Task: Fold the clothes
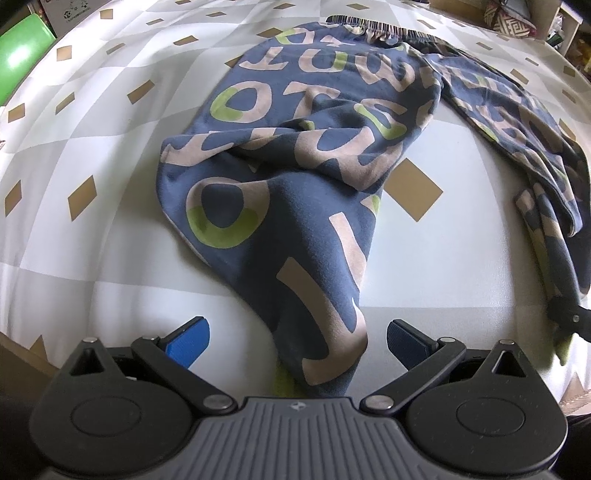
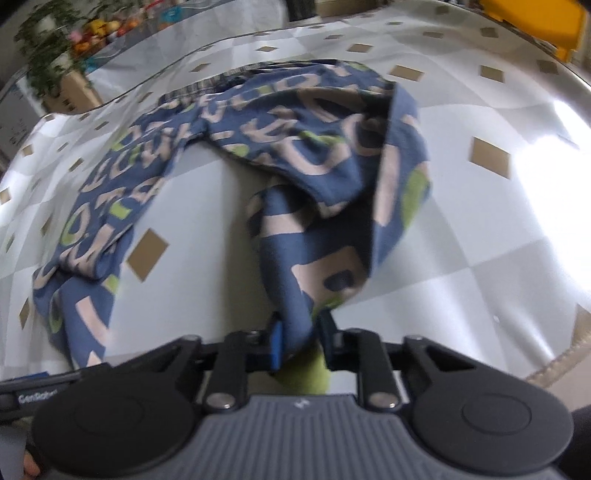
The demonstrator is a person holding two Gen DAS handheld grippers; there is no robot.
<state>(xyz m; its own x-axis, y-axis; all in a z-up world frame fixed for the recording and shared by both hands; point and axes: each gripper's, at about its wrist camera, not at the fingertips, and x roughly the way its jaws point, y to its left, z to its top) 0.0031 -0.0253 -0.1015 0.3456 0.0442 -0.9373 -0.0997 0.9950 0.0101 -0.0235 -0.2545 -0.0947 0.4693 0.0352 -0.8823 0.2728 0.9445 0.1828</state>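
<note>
A pair of navy trousers (image 1: 295, 147) with beige and lime letters lies on a white checked cloth with tan diamonds (image 1: 92, 110). The striped waistband (image 1: 380, 29) is at the far end and both legs run toward me. My left gripper (image 1: 297, 338) is open, its blue pads on either side of the left leg's cuff end (image 1: 325, 362), not pinching it. My right gripper (image 2: 299, 332) is shut on the other leg's cuff (image 2: 291, 314), with the lime cuff lining (image 2: 303, 380) bunched behind the pads. The right gripper also shows in the left wrist view (image 1: 569, 317).
The cloth-covered surface (image 2: 480, 258) spreads wide around the trousers. A green object (image 1: 22, 55) stands at the far left. Plants and boxes (image 2: 55, 48) and a yellow bin (image 2: 535, 22) stand beyond the far edge. The near right edge of the surface (image 2: 554, 362) drops off.
</note>
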